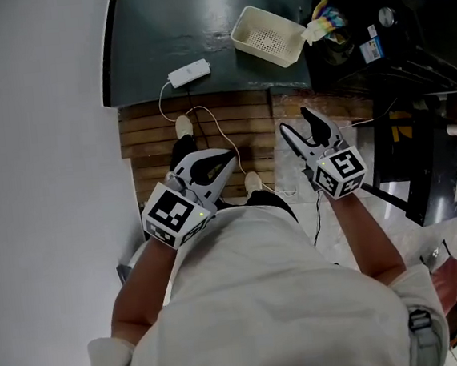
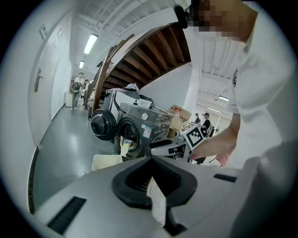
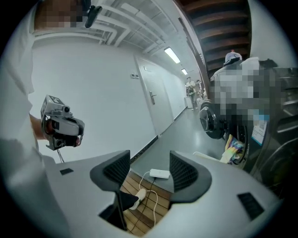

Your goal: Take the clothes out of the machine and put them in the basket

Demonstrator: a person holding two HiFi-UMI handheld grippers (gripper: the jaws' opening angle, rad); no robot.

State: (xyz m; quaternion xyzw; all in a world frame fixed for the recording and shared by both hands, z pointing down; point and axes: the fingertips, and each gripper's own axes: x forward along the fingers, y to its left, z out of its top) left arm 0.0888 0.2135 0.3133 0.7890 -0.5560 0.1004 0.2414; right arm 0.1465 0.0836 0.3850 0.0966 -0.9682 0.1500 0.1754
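Note:
Colourful clothes (image 1: 325, 20) hang out of the dark washing machine (image 1: 375, 35) at the top right. The left gripper view shows the machine (image 2: 139, 128) with its round door (image 2: 102, 124) swung open and clothes (image 2: 125, 146) in the opening. A cream basket (image 1: 266, 35) stands on the floor before it. Both grippers are held close to the person's body, far from the machine. My left gripper (image 1: 225, 161) has its jaws together, and nothing shows between them. My right gripper (image 1: 303, 127) stands open and empty, as its own view (image 3: 149, 169) also shows.
The person stands on a wooden slatted platform (image 1: 207, 132). A white power box (image 1: 189, 73) with a cable lies on the grey floor beyond it. A white wall (image 1: 41, 156) runs along the left. Dark shelving and clutter (image 1: 443, 157) fill the right side.

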